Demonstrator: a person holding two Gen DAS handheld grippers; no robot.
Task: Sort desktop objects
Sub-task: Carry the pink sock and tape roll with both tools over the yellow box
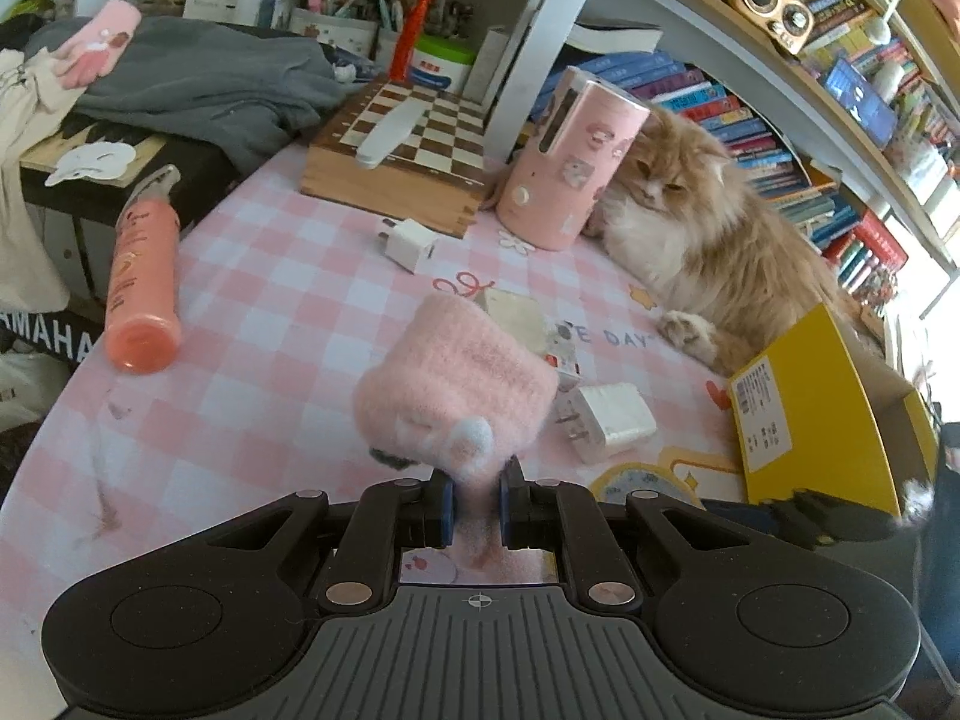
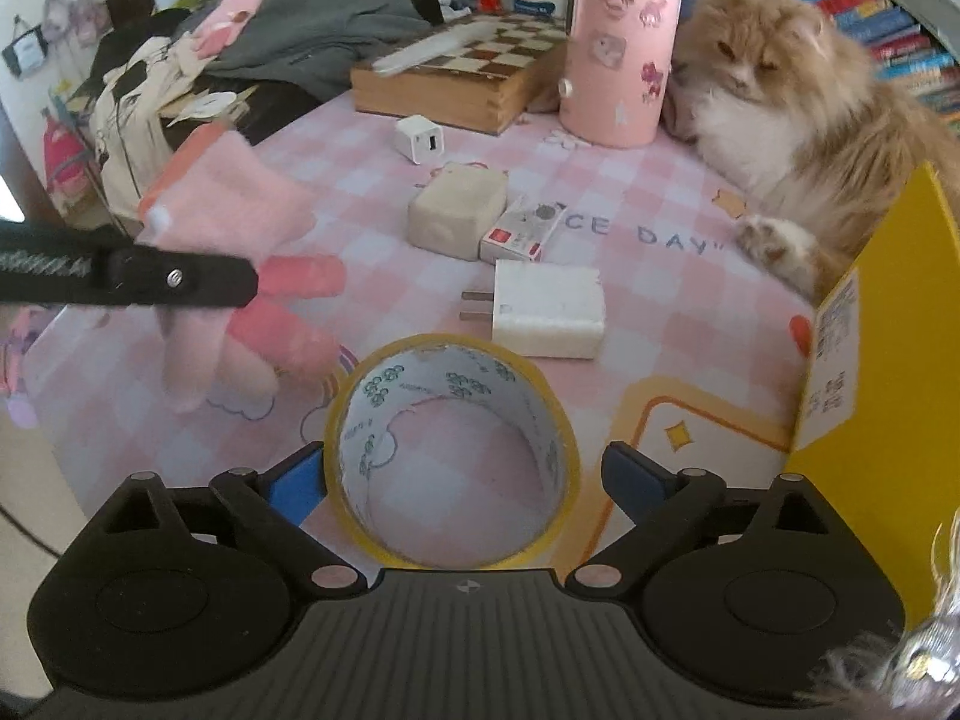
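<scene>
The left tongs [image 1: 475, 501] are clamped on a fuzzy pink glove [image 1: 456, 387], pinching its fabric between the blue pads; the glove hangs lifted above the pink checked tabletop [image 1: 270, 300]. In the right wrist view the same glove [image 2: 240, 252] shows at nine o'clock, its darker pink fingers dangling below the black arm of the left tongs.

The right tongs [image 2: 462, 480] stand wide apart, one blue pad on each side of a roll of yellow tape [image 2: 450, 450] that sits on the tabletop. The left pad looks close against the roll; the right pad is clearly off it.

Beyond the tape, toward twelve o'clock, lie a white plug adapter [image 2: 549, 309], a small red-and-white box [image 2: 519, 231], a cream block-shaped charger [image 2: 456, 213] and a small white USB cube [image 2: 420, 138]. A pink cylinder with stickers [image 2: 618, 48] stands at one o'clock beside a chessboard box [image 2: 456, 78]. A fluffy orange cat [image 2: 780, 102] lies at two o'clock, its paw near a yellow box [image 2: 888, 360] at three o'clock. In the left wrist view a pink bottle [image 1: 144, 282] lies at nine o'clock.
</scene>
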